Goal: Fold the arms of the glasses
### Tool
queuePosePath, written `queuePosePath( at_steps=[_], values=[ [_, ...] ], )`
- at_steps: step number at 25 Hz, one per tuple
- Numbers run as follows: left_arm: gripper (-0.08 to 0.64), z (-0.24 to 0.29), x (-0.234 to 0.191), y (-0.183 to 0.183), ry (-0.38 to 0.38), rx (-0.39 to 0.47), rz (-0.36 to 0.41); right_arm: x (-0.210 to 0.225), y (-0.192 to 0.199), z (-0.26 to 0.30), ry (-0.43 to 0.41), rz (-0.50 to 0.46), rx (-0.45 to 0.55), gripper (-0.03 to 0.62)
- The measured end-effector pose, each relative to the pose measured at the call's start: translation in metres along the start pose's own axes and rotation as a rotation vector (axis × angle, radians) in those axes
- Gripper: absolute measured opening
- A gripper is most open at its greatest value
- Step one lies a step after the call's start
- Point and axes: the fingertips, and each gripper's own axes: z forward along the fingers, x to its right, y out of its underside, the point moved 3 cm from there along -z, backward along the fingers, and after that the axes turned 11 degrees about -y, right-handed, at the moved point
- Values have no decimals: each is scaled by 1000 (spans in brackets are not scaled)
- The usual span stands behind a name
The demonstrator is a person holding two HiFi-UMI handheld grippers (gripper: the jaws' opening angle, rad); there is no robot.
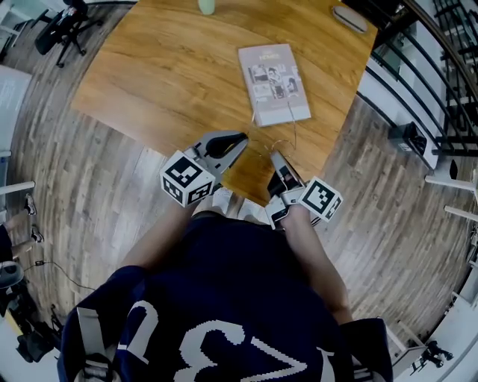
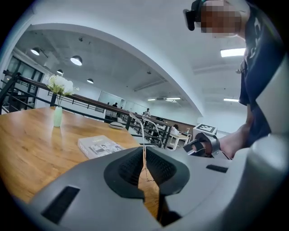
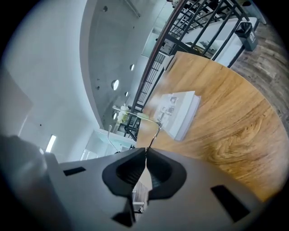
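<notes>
Nearest the head camera is the person's dark blue shirt with white numerals, filling the 6 o'clock edge. Above it, at about 11 o'clock from the shirt, the left gripper reaches toward 2 o'clock; its jaws are pinched almost together on a thin wire of the thin wire-framed glasses. The glasses hang between the two grippers over the near edge of the light brown wooden surface, off its top; I cannot tell whether their arms are folded. Just to the right, the right gripper points toward 12 o'clock, its jaws closed on another thin part of the frame, which sticks out past the tips. At 12 o'clock from the glasses a pale paperback book lies flat. A pale green vase stands at the far edge, and a dark oval case lies at 1 o'clock.
</notes>
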Motion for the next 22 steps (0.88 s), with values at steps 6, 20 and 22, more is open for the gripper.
queuePosePath(
  at_steps=[6,20,22],
  values=[
    [25,4,0,-15,34,23,16,-15,-12,5,-26,-44,-4,31],
    [21,30,5,-24,176,-91,10,-23,-20,5,-37,-76,-19,31],
    [21,30,7,-28,179,-81,31,-22,-22,4,-36,-68,-4,31]
  ],
)
